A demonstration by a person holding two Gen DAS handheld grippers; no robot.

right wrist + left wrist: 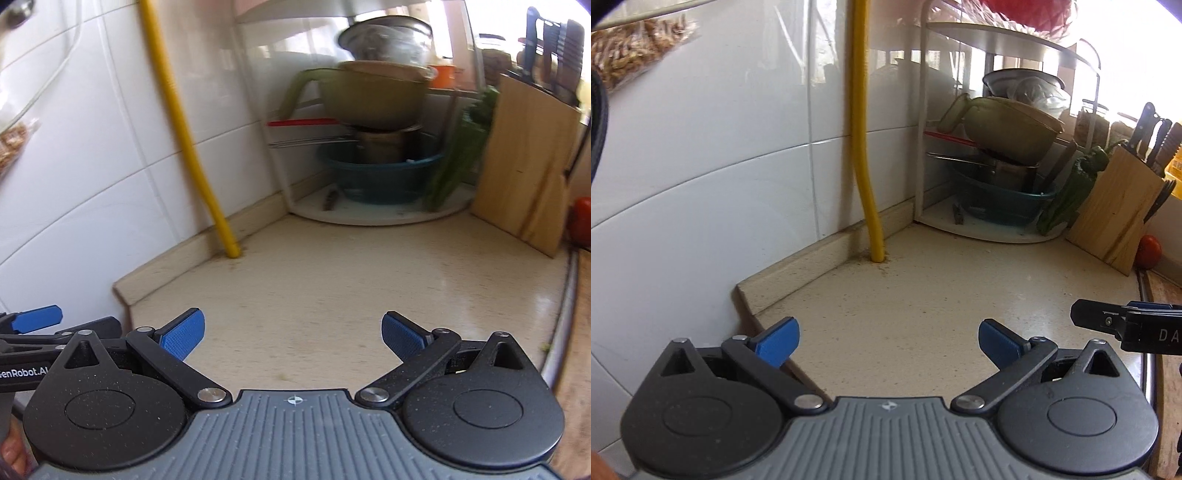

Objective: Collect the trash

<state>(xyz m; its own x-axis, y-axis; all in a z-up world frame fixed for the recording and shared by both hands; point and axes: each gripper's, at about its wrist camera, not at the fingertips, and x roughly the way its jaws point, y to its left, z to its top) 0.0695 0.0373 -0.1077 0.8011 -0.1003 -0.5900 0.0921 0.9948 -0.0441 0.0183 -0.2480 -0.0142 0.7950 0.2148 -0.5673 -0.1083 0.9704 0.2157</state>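
My left gripper (888,341) is open over the beige countertop (923,295), its blue pads wide apart and nothing between them. My right gripper (293,334) is open too, with only bare counter between its pads. The two grippers are side by side. The right one's black finger (1108,319) shows at the right edge of the left wrist view. A blue pad (37,318) of the left one shows at the left edge of the right wrist view. Small brown crumbs (882,264) lie around the foot of the yellow pipe (862,147). No larger loose item lies on the counter in view.
A white corner rack (997,229) holds stacked bowls and pots (1008,136) at the back. Green peppers (1067,195), a wooden knife block (1115,210) and a tomato (1149,251) stand to its right. White wall tiles (701,147) border the left. A clear bag of brown snacks (631,48) hangs at the upper left.
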